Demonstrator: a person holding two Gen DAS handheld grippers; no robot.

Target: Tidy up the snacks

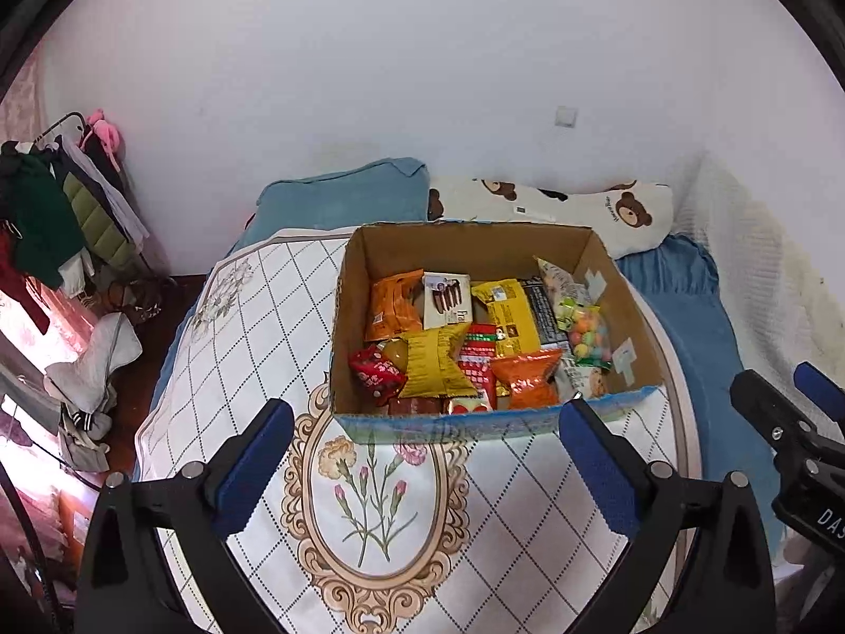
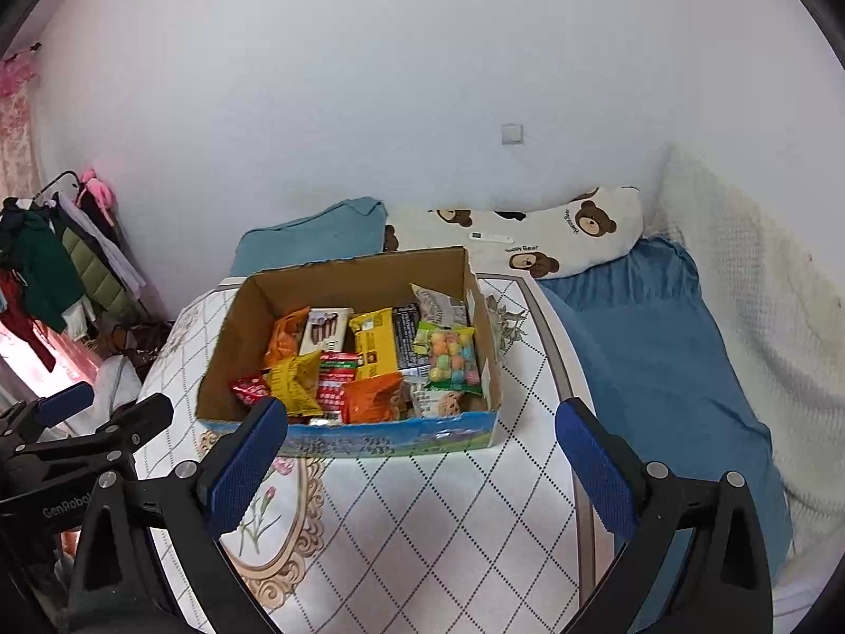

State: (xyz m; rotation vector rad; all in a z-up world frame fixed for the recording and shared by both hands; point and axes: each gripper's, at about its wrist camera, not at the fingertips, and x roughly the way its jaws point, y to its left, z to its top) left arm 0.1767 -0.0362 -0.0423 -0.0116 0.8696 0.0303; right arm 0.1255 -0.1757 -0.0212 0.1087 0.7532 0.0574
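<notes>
A cardboard box [image 1: 354, 285] [image 2: 232, 338] stands on the white patterned table [image 1: 253, 348] [image 2: 449, 502], filled with several snack packs. Among them are an orange bag [image 1: 528, 378] [image 2: 372, 396], a yellow bag [image 1: 435, 364] [image 2: 296, 383], a red pack [image 1: 376, 372], a white biscuit box [image 1: 446, 300] [image 2: 325, 330] and a bag of coloured candy balls [image 1: 586, 335] [image 2: 451, 356]. My left gripper [image 1: 425, 462] hangs open just short of the box's near wall, nothing between its blue pads. My right gripper [image 2: 422, 467] is likewise open and empty in front of the box.
The table sits over a bed with a blue sheet [image 2: 644, 359]. Behind the box lie a blue pillow [image 1: 343, 195] and a bear-print pillow [image 1: 581, 211] [image 2: 528, 235]. A clothes rack [image 1: 58, 206] stands at the left, with clutter on the floor beneath it.
</notes>
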